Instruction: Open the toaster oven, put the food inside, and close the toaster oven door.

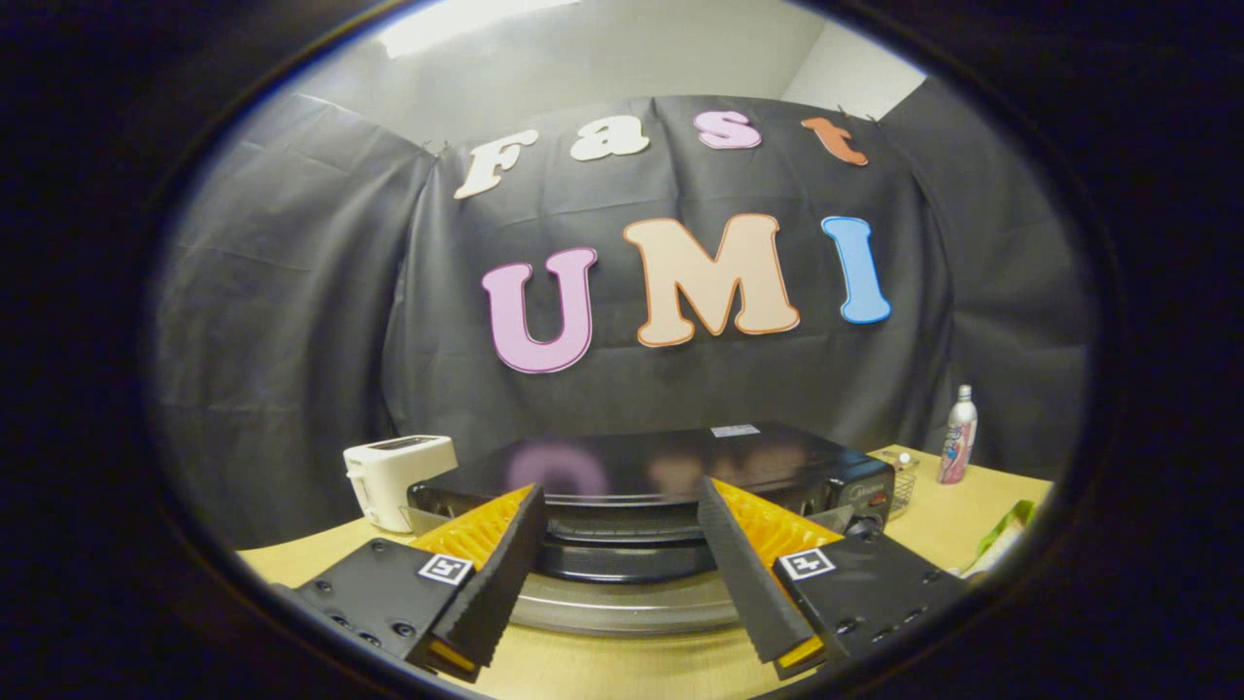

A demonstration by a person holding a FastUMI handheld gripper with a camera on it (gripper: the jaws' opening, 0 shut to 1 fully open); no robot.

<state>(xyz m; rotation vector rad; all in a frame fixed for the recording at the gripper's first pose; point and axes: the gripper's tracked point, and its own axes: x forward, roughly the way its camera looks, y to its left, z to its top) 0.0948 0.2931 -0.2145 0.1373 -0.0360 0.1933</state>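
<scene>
We see the toaster oven [661, 476], black with a glossy top, sitting on the wooden table [933, 535] just ahead of the fingers and between them; its door handle [627, 559] spans the gap between the fingertips, and a silvery curved edge lies below it, nearer to us; whether the door is down we cannot tell; the gripper [617, 544] is spread wide and holds nothing, both fingers clear of the handle; to the far left stands a white toaster [397, 476]; to the right, a small clear container [904, 476], a bottle [957, 435] and a green packet [1006, 533].
</scene>
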